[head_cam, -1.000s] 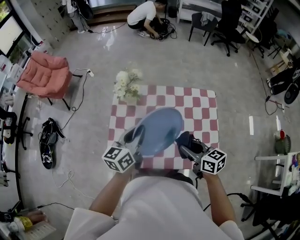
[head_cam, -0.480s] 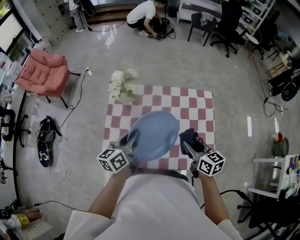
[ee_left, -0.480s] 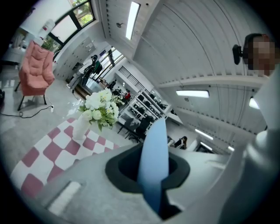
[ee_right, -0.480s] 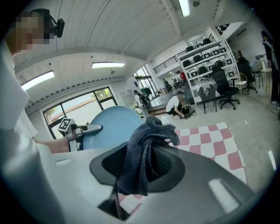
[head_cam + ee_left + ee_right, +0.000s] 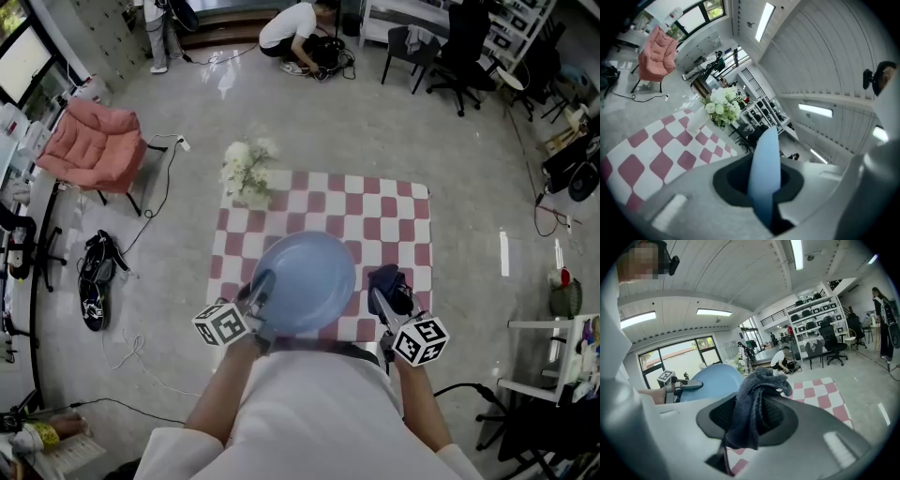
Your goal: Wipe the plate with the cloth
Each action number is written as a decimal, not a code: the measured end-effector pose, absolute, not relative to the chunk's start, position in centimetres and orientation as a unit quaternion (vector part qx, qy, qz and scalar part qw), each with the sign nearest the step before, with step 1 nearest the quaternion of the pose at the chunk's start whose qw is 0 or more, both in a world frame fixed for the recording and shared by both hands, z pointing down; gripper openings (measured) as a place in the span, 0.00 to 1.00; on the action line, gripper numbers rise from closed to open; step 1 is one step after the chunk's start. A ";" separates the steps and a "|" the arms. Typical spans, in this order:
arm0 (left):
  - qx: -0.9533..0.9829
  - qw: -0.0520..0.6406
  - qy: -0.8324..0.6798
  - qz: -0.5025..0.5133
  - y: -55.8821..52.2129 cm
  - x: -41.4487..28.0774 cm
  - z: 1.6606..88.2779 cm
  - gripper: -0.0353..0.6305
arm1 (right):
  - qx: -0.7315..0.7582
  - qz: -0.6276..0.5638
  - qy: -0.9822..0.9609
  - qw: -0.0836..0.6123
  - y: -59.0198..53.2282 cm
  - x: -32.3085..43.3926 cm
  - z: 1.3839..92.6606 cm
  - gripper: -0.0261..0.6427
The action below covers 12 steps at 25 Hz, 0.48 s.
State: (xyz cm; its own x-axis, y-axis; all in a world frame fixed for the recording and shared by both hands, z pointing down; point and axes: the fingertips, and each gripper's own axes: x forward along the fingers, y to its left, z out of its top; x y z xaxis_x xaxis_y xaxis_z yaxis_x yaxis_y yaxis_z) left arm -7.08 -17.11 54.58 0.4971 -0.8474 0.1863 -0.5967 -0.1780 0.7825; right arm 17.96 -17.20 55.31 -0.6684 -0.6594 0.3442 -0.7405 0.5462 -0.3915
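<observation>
My left gripper (image 5: 258,295) is shut on the near-left rim of a light blue plate (image 5: 303,282), held tilted above the near part of the checked table (image 5: 366,211). In the left gripper view the plate (image 5: 765,172) shows edge-on, pinched between the jaws. My right gripper (image 5: 382,298) is shut on a dark grey cloth (image 5: 389,283), just right of the plate and a little apart from it. The right gripper view shows the bunched cloth (image 5: 753,405) hanging from the jaws, with the plate (image 5: 716,382) off to its left.
A white vase of white flowers (image 5: 247,172) stands at the table's far-left corner. A pink chair (image 5: 92,146) is on the floor at left, dark office chairs (image 5: 457,42) at the far right. A person (image 5: 294,28) crouches on the floor beyond the table.
Both grippers have drawn nearer to me. The plate has come nearer with the left gripper, and the cloth now sits closer to its right rim.
</observation>
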 end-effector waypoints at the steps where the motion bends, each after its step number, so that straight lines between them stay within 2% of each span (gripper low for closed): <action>1: 0.749 0.432 -0.479 -0.150 -16.9 -7.0 54.8 0.11 | 0.404 0.257 -0.874 0.076 -17.1 18.2 55.3 0.22; 12: 0.734 0.463 -0.469 -0.164 -16.6 -6.5 55.5 0.11 | 0.412 0.250 -0.873 0.071 -17.6 19.0 55.2 0.21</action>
